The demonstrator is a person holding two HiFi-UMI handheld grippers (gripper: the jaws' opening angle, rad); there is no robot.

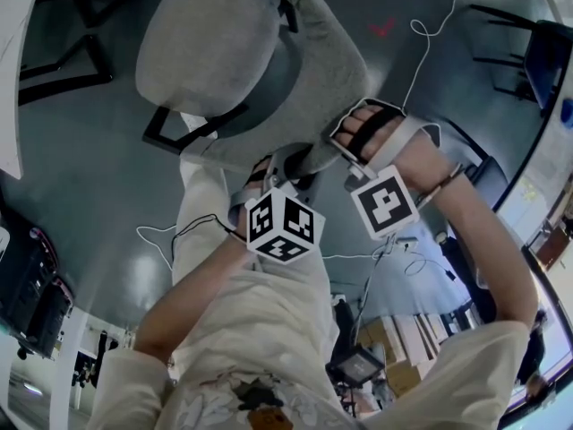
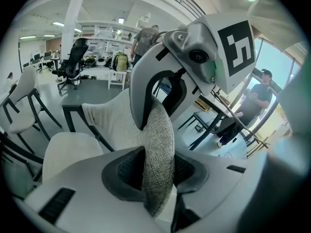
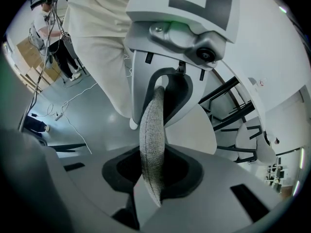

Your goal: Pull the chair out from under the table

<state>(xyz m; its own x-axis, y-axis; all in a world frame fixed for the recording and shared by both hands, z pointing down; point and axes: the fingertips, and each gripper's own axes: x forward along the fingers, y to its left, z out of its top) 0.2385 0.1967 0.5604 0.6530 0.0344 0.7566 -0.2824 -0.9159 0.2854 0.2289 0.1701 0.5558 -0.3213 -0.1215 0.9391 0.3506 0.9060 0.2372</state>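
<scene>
A chair with a light grey seat [image 1: 206, 43], a grey fabric backrest [image 1: 331, 61] and black legs [image 1: 170, 131] stands on the grey floor in front of me. Both grippers clamp the backrest's top edge side by side. My left gripper [image 1: 286, 161] is shut on the fabric edge [image 2: 158, 144], which runs straight through its jaws [image 2: 158, 171]. Just to its right, my right gripper [image 1: 345, 146] is shut on the same edge [image 3: 153, 130], the fabric pinched between its jaws [image 3: 153, 171]. Each gripper shows in the other's view, biting the backrest.
A white table edge [image 1: 11, 79] lies at the far left. Black chair frames [image 1: 63, 52] stand behind it, and more dark chairs [image 1: 537, 47] at the right. A white cable [image 1: 421, 34] trails over the floor. A person [image 2: 257, 101] stands by a desk.
</scene>
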